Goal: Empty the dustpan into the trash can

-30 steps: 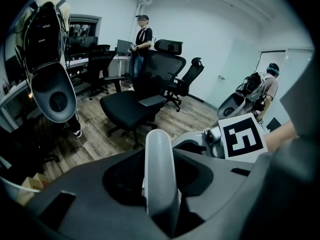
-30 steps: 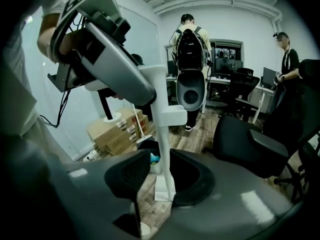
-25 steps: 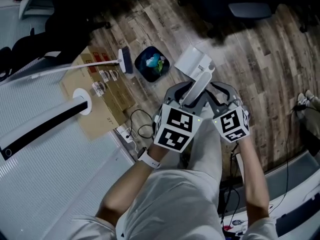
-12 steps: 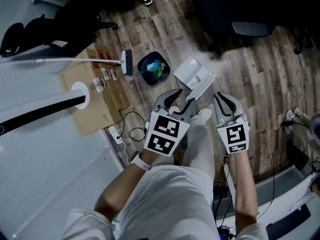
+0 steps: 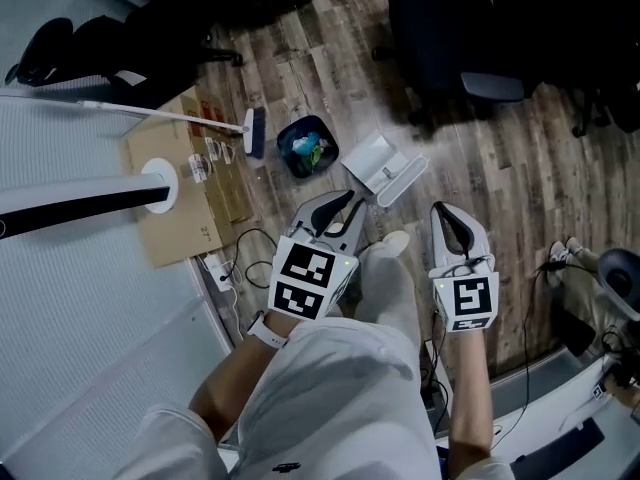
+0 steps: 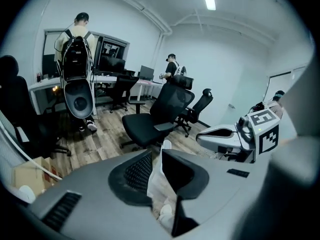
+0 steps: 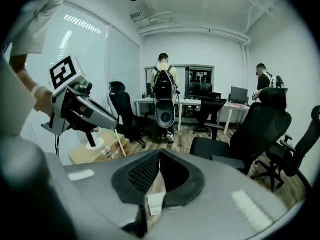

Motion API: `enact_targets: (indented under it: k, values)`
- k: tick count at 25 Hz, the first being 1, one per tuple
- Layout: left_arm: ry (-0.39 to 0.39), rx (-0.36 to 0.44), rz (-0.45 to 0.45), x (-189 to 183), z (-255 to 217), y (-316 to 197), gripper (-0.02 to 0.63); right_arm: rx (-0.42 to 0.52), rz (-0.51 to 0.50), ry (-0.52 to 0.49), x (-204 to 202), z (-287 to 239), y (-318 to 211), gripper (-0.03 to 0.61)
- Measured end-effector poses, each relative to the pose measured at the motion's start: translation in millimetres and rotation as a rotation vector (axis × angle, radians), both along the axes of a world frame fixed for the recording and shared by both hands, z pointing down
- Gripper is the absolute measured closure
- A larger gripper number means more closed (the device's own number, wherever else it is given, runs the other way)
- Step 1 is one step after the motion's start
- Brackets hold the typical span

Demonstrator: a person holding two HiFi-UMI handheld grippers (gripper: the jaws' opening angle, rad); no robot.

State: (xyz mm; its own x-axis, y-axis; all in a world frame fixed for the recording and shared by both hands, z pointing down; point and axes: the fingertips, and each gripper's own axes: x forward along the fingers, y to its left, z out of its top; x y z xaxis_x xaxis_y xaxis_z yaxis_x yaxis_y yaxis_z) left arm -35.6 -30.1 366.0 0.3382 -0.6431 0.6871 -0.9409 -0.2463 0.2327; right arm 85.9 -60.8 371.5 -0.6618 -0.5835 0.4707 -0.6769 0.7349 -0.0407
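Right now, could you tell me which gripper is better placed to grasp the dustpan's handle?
Left, probably. The left gripper hangs nearest the handle of the dustpan; the right gripper sits farther aside. Both pairs of jaws have just been closing on nothing.

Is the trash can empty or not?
Not empty: the head view shows green and blue litter inside the trash can.
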Motion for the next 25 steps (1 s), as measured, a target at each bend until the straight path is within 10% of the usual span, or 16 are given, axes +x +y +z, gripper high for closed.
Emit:
enact_targets:
  k: [25]
  values:
    - [0.053,0.324,-0.166,-98,-164,58,0.607,0.103,0.061,-0.229,-13,-159,27,0.566]
